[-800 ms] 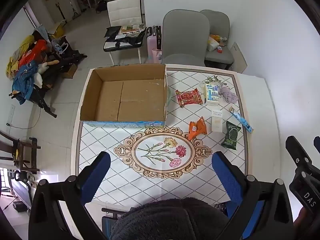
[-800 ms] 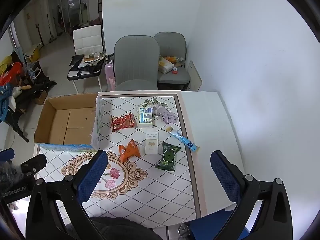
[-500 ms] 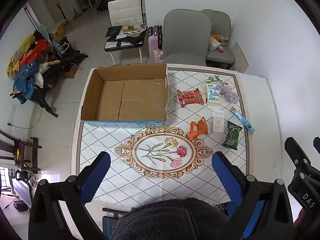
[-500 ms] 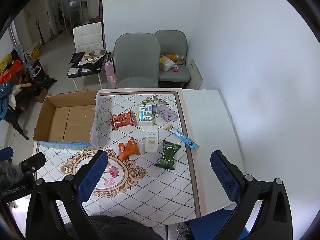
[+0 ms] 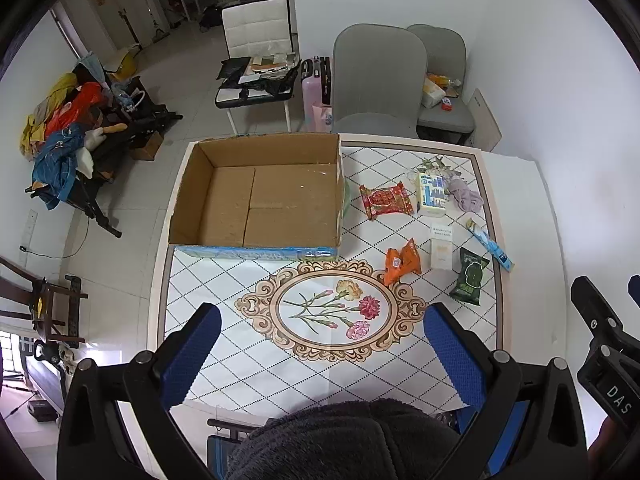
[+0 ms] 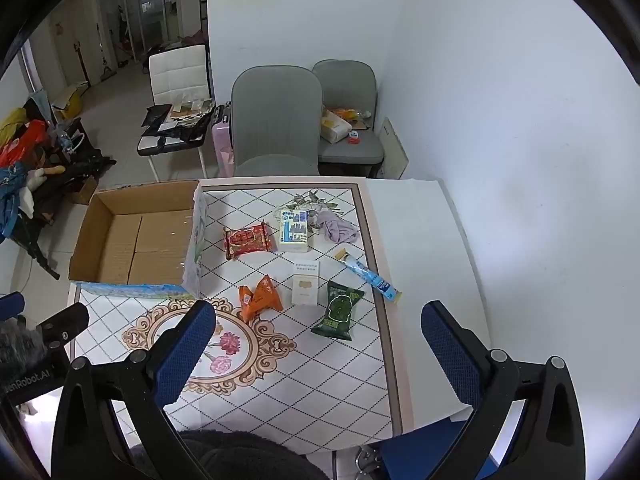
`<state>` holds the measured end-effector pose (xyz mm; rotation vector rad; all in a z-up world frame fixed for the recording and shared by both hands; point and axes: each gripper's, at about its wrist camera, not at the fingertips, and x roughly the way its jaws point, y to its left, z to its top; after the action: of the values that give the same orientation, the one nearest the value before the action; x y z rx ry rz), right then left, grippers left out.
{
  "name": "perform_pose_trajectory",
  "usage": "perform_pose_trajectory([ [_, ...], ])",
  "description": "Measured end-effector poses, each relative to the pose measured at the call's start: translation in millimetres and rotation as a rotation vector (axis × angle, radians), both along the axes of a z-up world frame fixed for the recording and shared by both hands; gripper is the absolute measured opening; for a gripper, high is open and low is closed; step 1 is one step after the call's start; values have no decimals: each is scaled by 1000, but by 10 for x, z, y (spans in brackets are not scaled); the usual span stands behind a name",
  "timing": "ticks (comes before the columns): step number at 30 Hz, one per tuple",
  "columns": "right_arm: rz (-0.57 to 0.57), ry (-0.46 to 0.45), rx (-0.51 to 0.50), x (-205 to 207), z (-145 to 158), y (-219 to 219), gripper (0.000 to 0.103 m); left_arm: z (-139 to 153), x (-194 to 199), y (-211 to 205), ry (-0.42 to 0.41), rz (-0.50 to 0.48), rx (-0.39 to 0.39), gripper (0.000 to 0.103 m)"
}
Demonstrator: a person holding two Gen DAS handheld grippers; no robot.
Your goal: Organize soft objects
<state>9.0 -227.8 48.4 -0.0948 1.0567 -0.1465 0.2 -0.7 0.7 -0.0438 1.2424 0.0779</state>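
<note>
So the cardboard box (image 5: 256,196) sits at the far left of the table (image 6: 416,240) with nothing inside, just bare flaps on the bottom. Everything else is spread out right of the box: a red snack pack (image 6: 249,240) closest to it, then a tissue pack (image 6: 295,230) and a crumpled lilac cloth (image 6: 338,229). Nearer the camera are an orange packet (image 6: 260,298), a small white box (image 6: 306,283), a dark green pouch (image 6: 338,310) and a blue tube (image 6: 370,278), all lying flat and apart. Left gripper (image 5: 320,354) and right gripper (image 6: 318,350) both hang spread wide, holding nothing. Compared with a moment ago, the table looks slightly further off; nothing's been moved.
</note>
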Motion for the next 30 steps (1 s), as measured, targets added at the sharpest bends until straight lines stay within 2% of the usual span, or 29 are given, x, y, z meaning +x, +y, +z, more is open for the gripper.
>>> perform_pose_trajectory([
  [30, 1, -20, 5, -70, -34, 27, 103, 63, -58, -15, -20, -12, -2, 103],
])
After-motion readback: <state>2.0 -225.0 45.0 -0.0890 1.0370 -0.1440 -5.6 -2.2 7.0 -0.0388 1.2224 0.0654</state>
